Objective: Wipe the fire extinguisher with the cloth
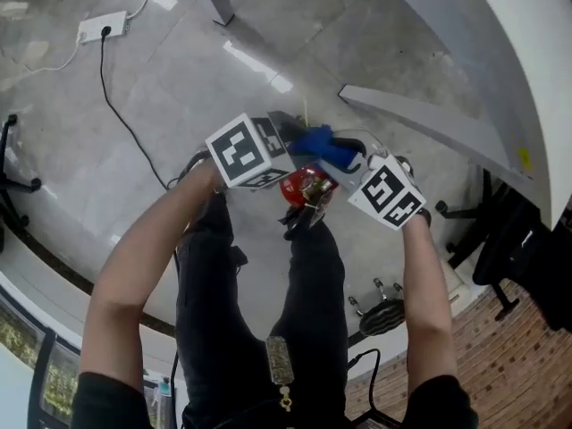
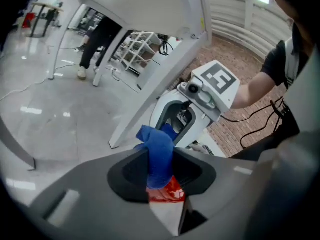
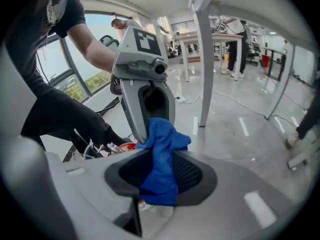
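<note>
**Two claws meeting nose to nose over the work.** The extinguisher [image 1: 302, 186] is seen from above, directly beneath both claw tips and between the person's legs. It apparently stands on the floor [image 1: 179, 79]. The blue cloth [image 1: 322, 144] runs from one claw into the other.

- **Left claw [image 2: 161, 160]:** jaws apart. The cloth hangs as a loose strip down the middle of the gap, with clear space on either side and the red body just below.
- **Right claw [image 3: 161, 164]:** jaws also apart. A thicker bunch of cloth sits in the gap, not visibly pinched.

**Judged hazards:**
- With neither claw clamped, the cloth seems to rest only on the extinguisher's head. It may slide off if either claw draws back.
- A claw closing too low could nip the valve handle rather than the cloth.
- A sideways push might rock the extinguisher.
</note>
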The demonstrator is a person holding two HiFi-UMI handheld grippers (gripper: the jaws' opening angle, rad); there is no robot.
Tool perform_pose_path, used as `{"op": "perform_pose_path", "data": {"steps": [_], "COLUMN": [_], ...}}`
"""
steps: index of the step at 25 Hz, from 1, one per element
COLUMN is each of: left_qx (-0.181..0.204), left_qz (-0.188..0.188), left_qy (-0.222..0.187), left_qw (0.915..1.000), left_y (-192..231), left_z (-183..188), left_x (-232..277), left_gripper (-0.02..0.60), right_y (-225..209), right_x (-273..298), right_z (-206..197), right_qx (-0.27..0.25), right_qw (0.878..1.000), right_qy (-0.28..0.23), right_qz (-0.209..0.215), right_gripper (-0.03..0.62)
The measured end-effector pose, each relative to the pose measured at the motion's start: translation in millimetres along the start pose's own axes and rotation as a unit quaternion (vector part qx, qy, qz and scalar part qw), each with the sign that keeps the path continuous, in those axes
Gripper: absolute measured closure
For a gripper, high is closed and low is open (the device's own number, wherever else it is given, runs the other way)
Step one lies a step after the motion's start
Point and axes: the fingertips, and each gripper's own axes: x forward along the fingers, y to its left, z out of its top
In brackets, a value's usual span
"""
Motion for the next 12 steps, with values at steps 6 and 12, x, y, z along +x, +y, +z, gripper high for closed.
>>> {"op": "perform_pose_path", "data": {"steps": [6, 12], "left_qx": [0.092, 0.184], "left_qz": [-0.070, -0.081], "left_qy": [0.076, 0.137], "left_qw": [0.9904, 0.9700], "left_y": [6, 14], "left_z": [-7, -7], "left_x": [12, 42], "left_gripper": [0.463, 0.463], "right_y": [-15, -14], "right_x": [-59, -91], "right_z": [12, -1], "right_qx": [0.123, 0.199], "right_qw": [0.980, 0.933], "right_qy": [-0.078, -0.157], "right_qz": [-0.134, -0.257], "right_gripper": [0.436, 0.436]}}
